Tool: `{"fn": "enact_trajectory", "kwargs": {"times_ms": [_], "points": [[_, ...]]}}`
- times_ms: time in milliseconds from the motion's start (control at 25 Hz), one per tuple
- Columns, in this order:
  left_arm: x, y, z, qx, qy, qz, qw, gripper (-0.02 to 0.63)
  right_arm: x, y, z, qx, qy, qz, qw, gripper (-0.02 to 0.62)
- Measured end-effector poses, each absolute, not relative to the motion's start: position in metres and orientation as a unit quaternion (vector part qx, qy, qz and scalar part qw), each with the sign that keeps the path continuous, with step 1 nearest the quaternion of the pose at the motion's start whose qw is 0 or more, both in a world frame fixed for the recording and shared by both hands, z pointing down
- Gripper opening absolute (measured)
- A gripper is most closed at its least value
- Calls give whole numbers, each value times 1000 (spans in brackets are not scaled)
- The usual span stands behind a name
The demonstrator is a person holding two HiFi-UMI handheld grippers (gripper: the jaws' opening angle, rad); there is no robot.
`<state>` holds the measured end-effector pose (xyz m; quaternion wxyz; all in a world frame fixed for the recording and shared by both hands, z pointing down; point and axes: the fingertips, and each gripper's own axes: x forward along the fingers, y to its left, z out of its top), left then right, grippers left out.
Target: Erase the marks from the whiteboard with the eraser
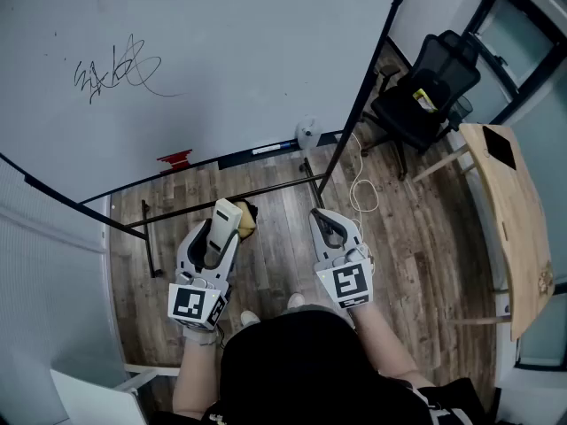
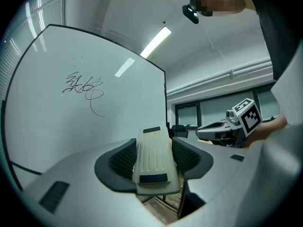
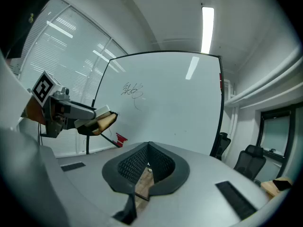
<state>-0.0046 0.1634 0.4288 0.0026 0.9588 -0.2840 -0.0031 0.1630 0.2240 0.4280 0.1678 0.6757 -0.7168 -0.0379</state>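
Clamped lengthwise in the nearer left gripper (image 1: 229, 218), the eraser (image 2: 152, 155), with marks (image 1: 115, 71) well apart up-left; right gripper (image 1: 324, 221) closed, empty.

Head view looks steeply down from above the person. Both gripper views face the whiteboard (image 2: 47, 126) (from well back), sharing its marks (image 3: 132, 91).

Plain white whiteboard (image 1: 248, 42), thin black scribbled marks (image 1: 115, 71). Cream eraser (image 1: 227, 211) with a yellowish-tan underside. Pale grey left gripper (image 1: 229, 224) and right gripper (image 1: 323, 218), black ribbed pads (image 2: 124, 161), black-and-white square-patterned marker cubes (image 1: 197, 305). Brown wood-plank floor (image 1: 275, 220), black office chair (image 1: 425, 87), light wood table (image 1: 518, 228).
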Motion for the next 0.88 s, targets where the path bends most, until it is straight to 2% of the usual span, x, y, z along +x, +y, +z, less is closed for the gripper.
{"fn": "enact_trajectory", "kwargs": {"times_ms": [520, 880], "points": [[52, 169, 426, 953, -302, 24, -14, 250, 192, 214, 448, 631, -762, -17, 148, 28], [59, 101, 438, 952, -305, 32, -12, 250, 201, 148, 453, 636, -756, -15, 151, 28]]}}
